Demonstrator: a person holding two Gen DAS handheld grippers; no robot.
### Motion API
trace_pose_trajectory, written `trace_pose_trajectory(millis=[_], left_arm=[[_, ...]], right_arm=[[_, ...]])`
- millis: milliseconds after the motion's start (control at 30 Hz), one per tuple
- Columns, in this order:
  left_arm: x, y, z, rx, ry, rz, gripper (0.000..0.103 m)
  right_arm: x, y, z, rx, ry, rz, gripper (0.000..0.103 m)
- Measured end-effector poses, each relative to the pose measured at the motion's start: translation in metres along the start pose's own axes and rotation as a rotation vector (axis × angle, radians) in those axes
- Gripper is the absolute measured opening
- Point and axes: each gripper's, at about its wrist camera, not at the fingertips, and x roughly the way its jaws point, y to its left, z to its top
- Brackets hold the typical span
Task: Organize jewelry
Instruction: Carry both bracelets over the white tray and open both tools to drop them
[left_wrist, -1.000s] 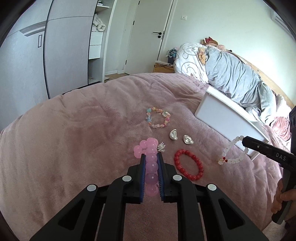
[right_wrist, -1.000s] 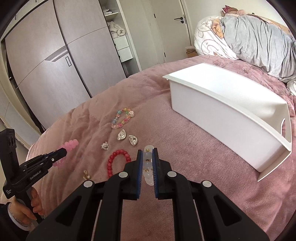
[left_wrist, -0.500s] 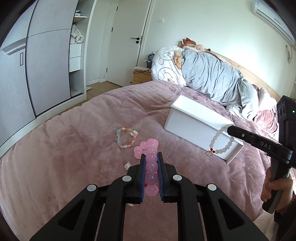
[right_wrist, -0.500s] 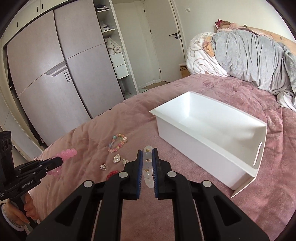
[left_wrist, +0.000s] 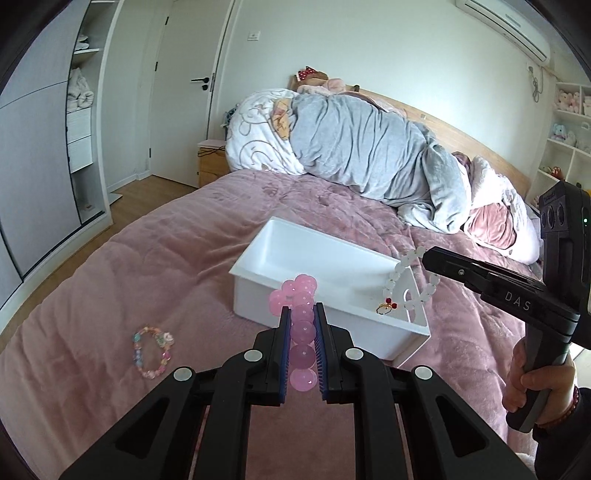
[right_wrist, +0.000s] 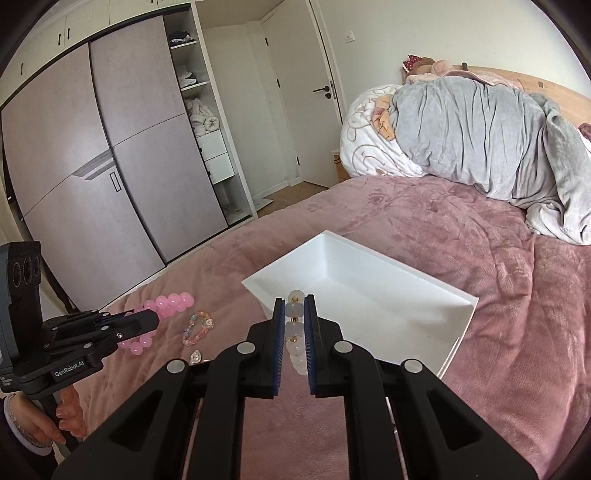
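Observation:
My left gripper (left_wrist: 302, 314) is shut on a pink bead bracelet (left_wrist: 301, 295) and holds it in the air just before the near wall of the white box (left_wrist: 258, 258). My right gripper (right_wrist: 294, 306) is shut on a white bead bracelet (right_wrist: 295, 332) and holds it above the box's near end (right_wrist: 258, 286). In the left wrist view that white bracelet (left_wrist: 397, 275) hangs from the right gripper (left_wrist: 430, 260) over the box's right end. The box looks empty. A pastel bead bracelet (left_wrist: 151, 350) lies on the pink blanket left of the box; it also shows in the right wrist view (right_wrist: 197, 328).
A silver heart-shaped piece (right_wrist: 195, 356) lies on the blanket near the pastel bracelet. A heap of grey and white bedding (left_wrist: 351, 155) fills the far end of the bed. The wardrobe (right_wrist: 110, 166) stands beyond the bed's left edge.
Both grippers have risen and moved toward the white box with their bracelets. The red bracelet and most small pieces have dropped out of view below.

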Motion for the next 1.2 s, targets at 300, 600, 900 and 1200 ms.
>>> trace_pose_trajectory(millis=[300, 600, 900, 1200], left_arm=[[0.051, -0.036, 0.046, 0.045, 0.041, -0.044, 0.017], [0.097, -0.063, 0.090, 0.090, 0.113, -0.003, 0.017], [0.183, -0.061, 0.100, 0.078, 0.259, 0.069, 0.017], [0.247, -0.060, 0.072, 0.154, 0.326, 0.159, 0.017]], right_arm=[[0.002, -0.047, 0.020, 0.018, 0.023, -0.047, 0.011], [0.014, -0.081, 0.037, 0.030, 0.042, -0.093, 0.011], [0.045, -0.105, 0.054, 0.045, 0.161, -0.089, 0.011], [0.097, -0.142, 0.037, 0.144, 0.297, -0.106, 0.011]])
